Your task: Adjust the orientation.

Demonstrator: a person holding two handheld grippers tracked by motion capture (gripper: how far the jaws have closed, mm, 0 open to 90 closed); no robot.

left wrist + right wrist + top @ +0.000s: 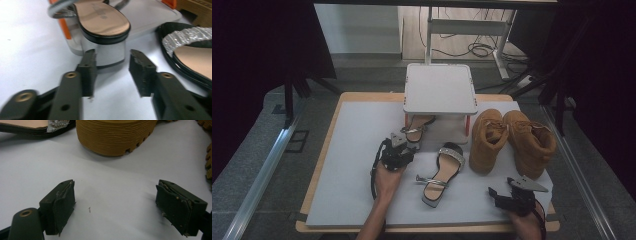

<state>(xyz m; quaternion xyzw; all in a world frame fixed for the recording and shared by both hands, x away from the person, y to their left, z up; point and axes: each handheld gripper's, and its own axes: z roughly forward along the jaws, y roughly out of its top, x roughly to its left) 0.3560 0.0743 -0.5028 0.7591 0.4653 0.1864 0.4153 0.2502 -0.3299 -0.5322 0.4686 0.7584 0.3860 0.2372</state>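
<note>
A silver block-heeled sandal (417,127) lies half under a low white stand (440,90), its heel toward me. My left gripper (404,142) points at that heel. In the left gripper view the heel (105,47) sits just beyond the jaw tips of the left gripper (112,53), whose pads stand apart and do not press on it. The matching sandal (439,175) lies loose on the mat, right of the left hand, its toe strap (190,37) glittering. My right gripper (494,192) rests open low on the mat; nothing is between the jaws of the right gripper (115,192).
Two tan boots (489,140) (532,142) stand at the right of the white mat (352,165); one boot's ribbed sole (112,135) is just ahead of the right gripper. The stand has orange legs (63,26). Bare mat lies to the left.
</note>
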